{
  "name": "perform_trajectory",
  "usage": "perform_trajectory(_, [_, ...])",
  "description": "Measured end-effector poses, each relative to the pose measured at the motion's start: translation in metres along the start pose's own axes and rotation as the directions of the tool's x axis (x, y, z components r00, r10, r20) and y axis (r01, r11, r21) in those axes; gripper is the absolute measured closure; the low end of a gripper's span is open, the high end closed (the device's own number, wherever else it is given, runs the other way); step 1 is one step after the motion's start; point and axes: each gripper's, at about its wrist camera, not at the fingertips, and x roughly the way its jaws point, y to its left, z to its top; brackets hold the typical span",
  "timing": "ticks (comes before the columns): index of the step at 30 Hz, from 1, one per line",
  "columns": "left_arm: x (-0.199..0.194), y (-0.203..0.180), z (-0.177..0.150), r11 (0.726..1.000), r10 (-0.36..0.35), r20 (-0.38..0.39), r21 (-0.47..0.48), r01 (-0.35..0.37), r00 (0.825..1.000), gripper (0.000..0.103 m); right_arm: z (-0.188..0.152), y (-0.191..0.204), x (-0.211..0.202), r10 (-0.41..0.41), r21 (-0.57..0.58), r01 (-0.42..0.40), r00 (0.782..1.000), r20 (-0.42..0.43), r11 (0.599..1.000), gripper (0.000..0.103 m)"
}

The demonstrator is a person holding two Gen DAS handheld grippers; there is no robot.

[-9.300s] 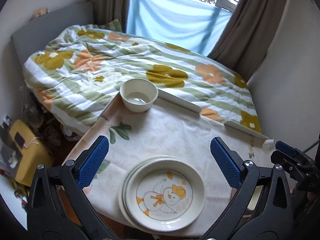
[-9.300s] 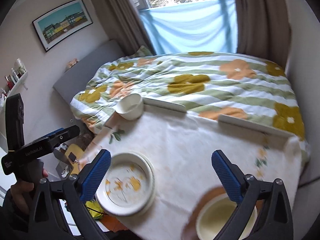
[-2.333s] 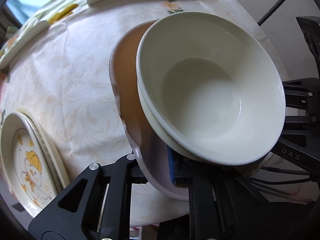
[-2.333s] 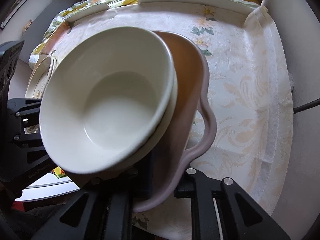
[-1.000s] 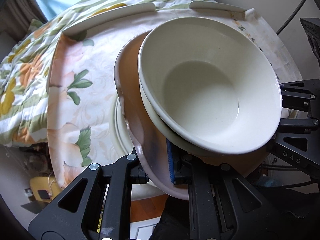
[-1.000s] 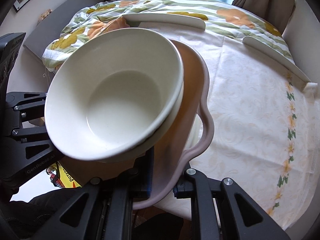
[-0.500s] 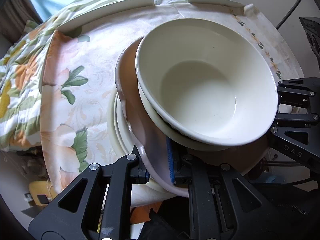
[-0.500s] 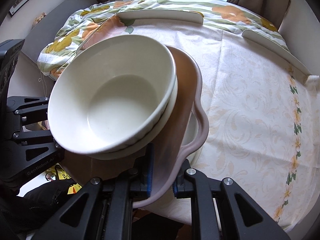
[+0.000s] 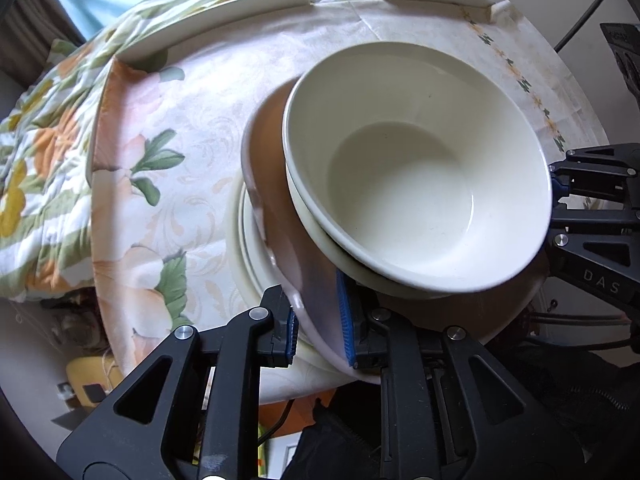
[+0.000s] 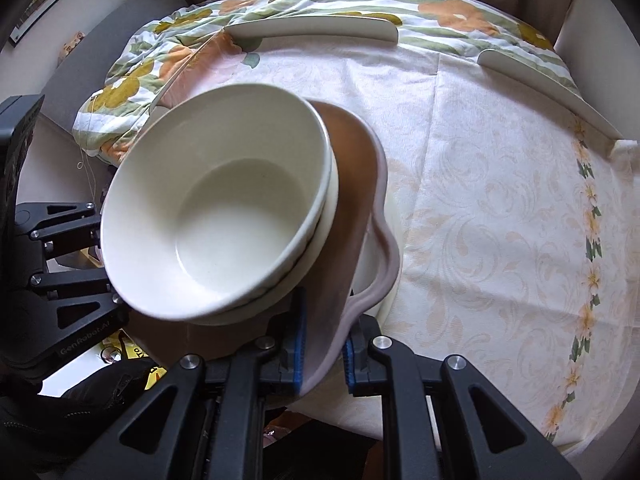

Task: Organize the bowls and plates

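A brown plate with a wavy rim [image 9: 276, 184] [image 10: 352, 184] carries two nested cream bowls [image 9: 408, 184] [image 10: 224, 216]. It sits over a stack of cream plates [image 9: 244, 240] [image 10: 394, 216] at the near edge of the table. My left gripper [image 9: 318, 330] has the plate's left rim between its blue pads; its jaws are opening, and the pads still sit at the rim. My right gripper [image 10: 324, 356] is shut on the plate's right rim. Each gripper's black body shows at the far side of the other's view.
The round table [image 9: 192, 160] [image 10: 500, 200] has a floral cloth and white guard strips [image 9: 220, 20] along its far edge. A flowered quilt [image 9: 40, 140] lies on the bed behind. A yellow object [image 9: 86, 372] sits on the floor below the table's edge.
The brown plate with its bowls has come down onto the stack of cream plates. The left gripper's outer blue pad now shows beside the rim. Both hands have stayed in place.
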Motion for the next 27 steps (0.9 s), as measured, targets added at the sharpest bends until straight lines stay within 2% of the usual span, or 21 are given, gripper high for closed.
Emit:
perform_trajectory(12, [-0.012,-0.003,-0.002,0.999,0.032,0.015,0.020,-0.033,0.999,0.082,-0.001,0.002,-0.004,-0.010,0.005,0.010,1.000,0.001,1.000,0.089])
perform_trajectory(17, [-0.020,-0.001,-0.008,0.999,0.032,0.028,0.012,-0.033,0.999,0.081,-0.006,0.001,-0.016,-0.012,0.033,0.011,1.000,0.027,0.999,0.089])
perform_trajectory(21, [-0.039,0.002,-0.013,1.000,0.030,0.038,0.003,-0.030,0.999,0.078,-0.009,0.002,-0.032,-0.028,0.066,0.026,0.999,0.038,0.998,0.089])
perform_trajectory(27, [-0.084,0.001,-0.022,0.998,0.041,0.112,-0.051,-0.035,0.993,0.078,-0.017,0.007,-0.071,-0.021,0.090,0.012,0.994,0.107,0.996,0.089])
